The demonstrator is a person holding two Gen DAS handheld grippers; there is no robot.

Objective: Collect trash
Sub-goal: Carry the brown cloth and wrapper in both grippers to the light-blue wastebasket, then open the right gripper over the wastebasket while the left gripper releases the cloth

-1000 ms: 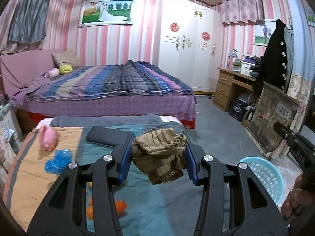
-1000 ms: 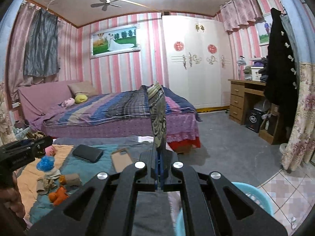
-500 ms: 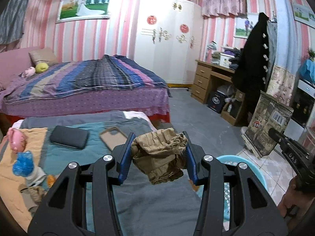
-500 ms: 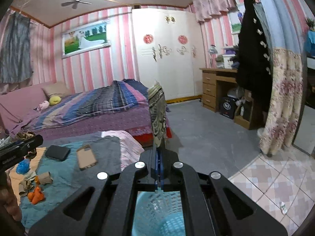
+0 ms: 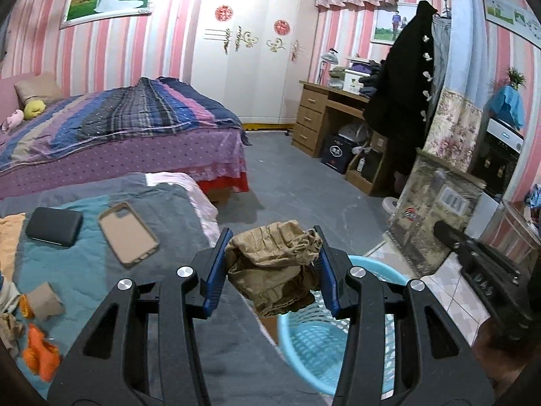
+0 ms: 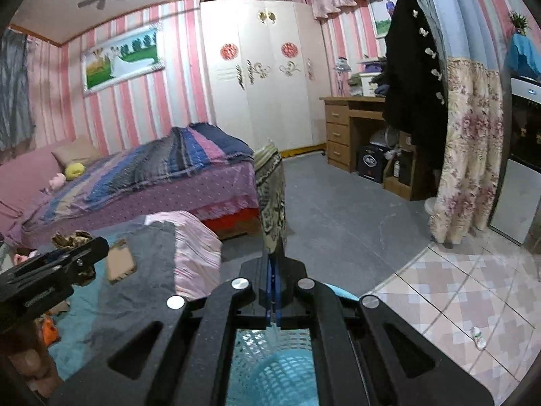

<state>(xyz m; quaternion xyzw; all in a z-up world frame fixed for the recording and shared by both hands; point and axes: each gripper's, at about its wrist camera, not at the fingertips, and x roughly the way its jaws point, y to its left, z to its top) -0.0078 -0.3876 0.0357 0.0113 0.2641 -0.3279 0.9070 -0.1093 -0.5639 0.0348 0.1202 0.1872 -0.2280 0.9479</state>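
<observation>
Left gripper [image 5: 273, 270]: blue-padded fingers [image 5: 216, 272] pressed against both sides of a crumpled tan paper wad [image 5: 274, 265], which fills the gap between them and hangs a little below the pads. The wad is held above the near rim of a light blue perforated plastic basket [image 5: 304, 341] standing on the floor just beside the mattress edge. The visible part of the basket's interior shows only its lattice wall and base; the rest is hidden behind the gripper frame.

Right gripper [image 6: 273, 264]: fingers brought fully together, pinching the lower edge of a flat printed wrapper [image 6: 272, 203] that stands upright from the tips, seen edge-on. In the left wrist view the same wrapper [image 5: 436, 209] appears broadside as a patterned sheet with a barcode, held near the basket on its right. Directly beneath this gripper lies the basket [image 6: 270, 372]; what shows through the frame appears to be bare mesh.

Surroundings: a low mattress covered with a teal and grey blanket [image 5: 101, 270] carries a black case [image 5: 54, 226], a tan phone cover [image 5: 128, 233], a small cardboard piece [image 5: 44, 301] and orange scraps [image 5: 40, 352] near its left edge. Beyond stands a bed with a striped quilt [image 5: 135, 115], a white wardrobe [image 5: 250, 50], a wooden desk [image 5: 324, 115] and a black coat [image 5: 405, 84] hanging beside a floral curtain [image 6: 466, 149].
</observation>
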